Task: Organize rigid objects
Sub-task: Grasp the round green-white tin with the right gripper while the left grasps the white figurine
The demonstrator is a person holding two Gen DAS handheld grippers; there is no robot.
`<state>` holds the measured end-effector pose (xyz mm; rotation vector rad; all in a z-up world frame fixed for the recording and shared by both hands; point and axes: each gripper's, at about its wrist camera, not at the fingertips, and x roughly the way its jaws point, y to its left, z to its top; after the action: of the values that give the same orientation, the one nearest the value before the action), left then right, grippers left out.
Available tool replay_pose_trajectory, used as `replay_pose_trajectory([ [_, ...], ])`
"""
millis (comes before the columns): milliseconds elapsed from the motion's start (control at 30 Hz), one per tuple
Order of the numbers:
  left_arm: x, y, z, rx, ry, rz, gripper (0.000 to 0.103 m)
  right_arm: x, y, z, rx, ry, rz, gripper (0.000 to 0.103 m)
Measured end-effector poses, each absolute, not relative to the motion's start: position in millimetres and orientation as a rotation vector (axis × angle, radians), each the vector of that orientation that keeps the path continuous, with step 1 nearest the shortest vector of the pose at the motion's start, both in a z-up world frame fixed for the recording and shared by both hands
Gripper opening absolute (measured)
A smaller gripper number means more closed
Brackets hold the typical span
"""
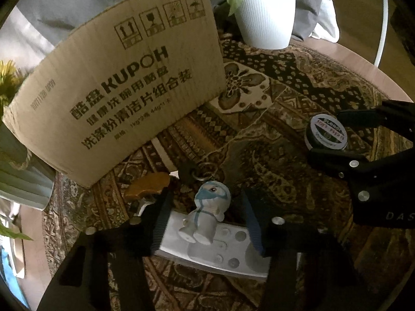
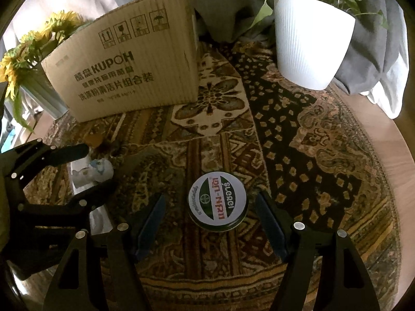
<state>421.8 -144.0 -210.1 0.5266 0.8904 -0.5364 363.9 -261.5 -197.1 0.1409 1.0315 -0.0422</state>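
Note:
A white figurine keychain (image 1: 205, 215) with a blue mask lies on a white remote control (image 1: 228, 248), between the open fingers of my left gripper (image 1: 206, 207). It also shows in the right wrist view (image 2: 98, 171). A round tin (image 2: 218, 204) with a white, green and red label sits on the patterned cloth between the open fingers of my right gripper (image 2: 210, 207), not touched. The tin (image 1: 326, 132) and right gripper (image 1: 334, 132) also show in the left wrist view. A brown cardboard box (image 1: 122, 90) stands at the back left.
A white ribbed plant pot (image 2: 311, 41) stands at the back right. Yellow sunflowers (image 2: 28, 46) in a vase are left of the box (image 2: 129, 72). A small brown object (image 1: 147, 184) lies by the left finger. The round table edge (image 2: 389, 140) curves on the right.

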Motion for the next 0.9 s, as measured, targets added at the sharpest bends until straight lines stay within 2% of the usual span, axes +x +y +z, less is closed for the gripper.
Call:
replay_pose_trajectory([
  [133, 425.2, -142.4, -213.3, 0.503, 0.913, -0.539, 0.038, 367.2, -262.9, -201.2, 0.148, 1.028, -0.039, 0.073],
  [333, 430.9, -141.2, -212.7, 0.428, 0.961, -0.544, 0.028, 370.5, -264.4, -205.0, 0.163, 1.025, -0.037, 0.071],
  [400, 433.8, -141.4, -212.8, 0.396, 0.978, -0.534, 0.028, 370.6, -264.1, -205.4, 0.164, 1.022, -0.036, 0.068],
  [467, 434.1, -141.2, -212.6, 0.381, 0.983, -0.529, 0.028, 371.5, -263.7, -206.7, 0.155, 1.027, -0.041, 0.057],
  [533, 433.1, -140.9, -212.7, 0.366, 0.987, -0.524, 0.028, 372.4, -264.3, -207.1, 0.148, 1.032, -0.045, 0.053],
  [900, 422.8, -123.8, -192.6, 0.268, 0.958, -0.498, 0.028, 371.4, -253.9, -186.4, 0.125, 0.993, -0.013, 0.053],
])
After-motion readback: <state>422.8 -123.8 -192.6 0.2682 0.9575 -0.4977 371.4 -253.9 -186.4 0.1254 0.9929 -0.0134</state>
